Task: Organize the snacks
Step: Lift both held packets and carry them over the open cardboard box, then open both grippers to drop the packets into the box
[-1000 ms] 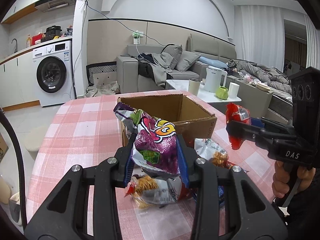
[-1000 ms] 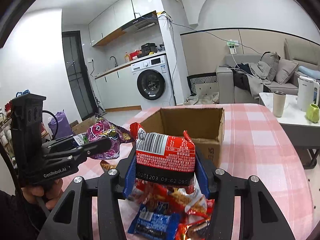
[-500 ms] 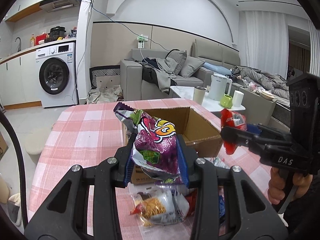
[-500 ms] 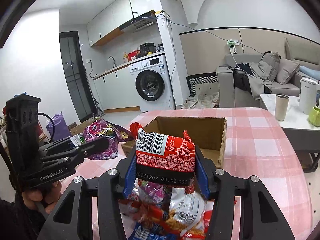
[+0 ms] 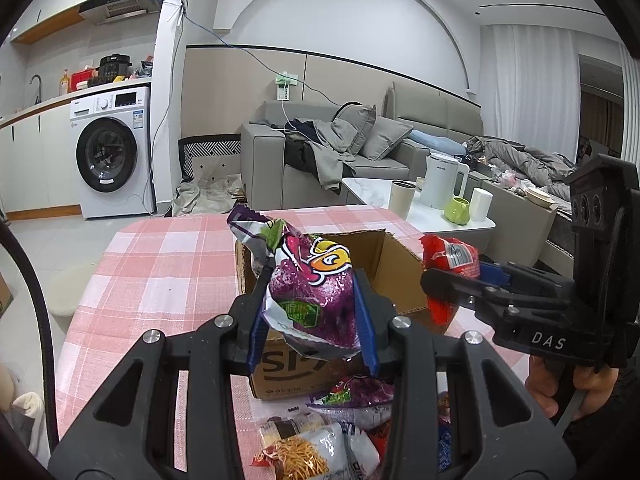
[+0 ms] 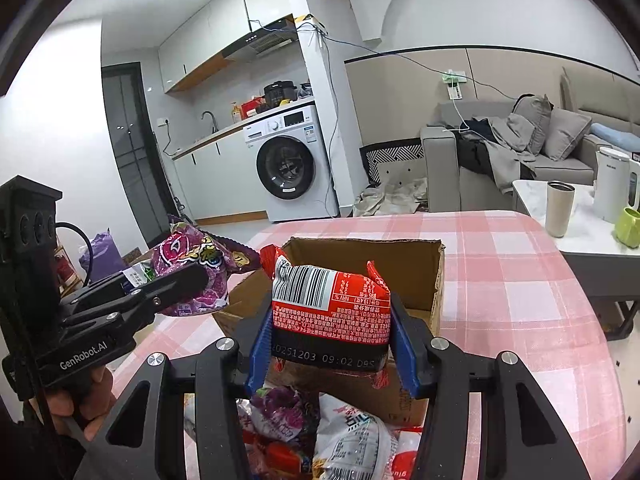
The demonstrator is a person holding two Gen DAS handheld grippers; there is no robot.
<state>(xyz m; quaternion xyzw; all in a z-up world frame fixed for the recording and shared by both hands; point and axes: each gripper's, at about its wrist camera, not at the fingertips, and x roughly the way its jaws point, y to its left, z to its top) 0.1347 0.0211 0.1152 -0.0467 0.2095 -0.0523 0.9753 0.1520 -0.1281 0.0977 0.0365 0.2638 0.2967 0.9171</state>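
Both grippers nearer the box; left gripper jaws clamp purple bag, right gripper jaws clamp red packet; light, crinkly, crushable; mid-body grip suits.

Home: sofa, washing machine, kitchen counter.

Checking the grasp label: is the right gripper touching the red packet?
Touching. The right wrist view shows the right gripper's blue pads pressed against both sides of the red packet, lifted before the box.

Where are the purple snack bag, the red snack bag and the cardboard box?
purple snack bag [image 5: 316, 300], left wrist view, bag's middle
red snack bag [image 6: 332, 308], right wrist view, printed face
cardboard box [image 6: 400, 264], right wrist view, inner back wall
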